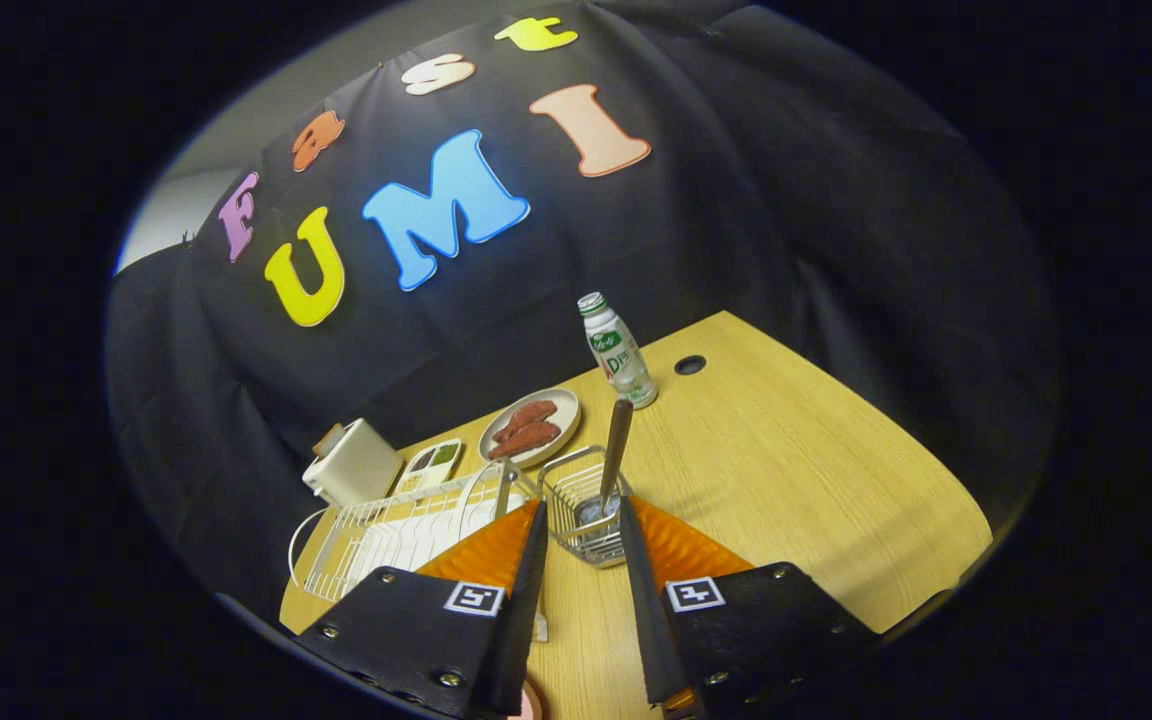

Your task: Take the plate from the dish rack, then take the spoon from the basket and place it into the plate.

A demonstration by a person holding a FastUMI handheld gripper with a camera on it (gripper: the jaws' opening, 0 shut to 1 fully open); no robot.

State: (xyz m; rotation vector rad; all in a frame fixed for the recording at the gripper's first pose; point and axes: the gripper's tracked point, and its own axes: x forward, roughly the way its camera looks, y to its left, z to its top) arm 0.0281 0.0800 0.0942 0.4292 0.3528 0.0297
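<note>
The gripper (581,520) hovers above the wooden worktop (786,480) with its 2 fingers spread apart and nothing pressed between them. Straight ahead, in the gap between the fingertips, stands a small wire basket (576,505). A spoon (616,445) stands upright in it, bowl down and handle leaning slightly away toward the worktop's far edge. Neither finger appears to touch the basket or the spoon, though the fingertips sit very close on either side of the basket.

To the left of the basket, touching or just beside it, lies the white wire dish rack (386,535), running along the worktop's left edge; the left finger covers part of it. A pale curved rim shows at the bottom between the fingers (533,702); it may be the plate, but too little is visible to be sure.

Beyond the basket sits an oval dish (533,427) carrying 2 reddish-brown pieces of food. Left of it is a small tray (429,465) with dark and green portions, and further left a white boxy object (351,462) near the far-left corner. A plastic bottle (617,352) stands upright by the far edge, with a round cable hole (690,365) in the worktop just to its right.
</note>
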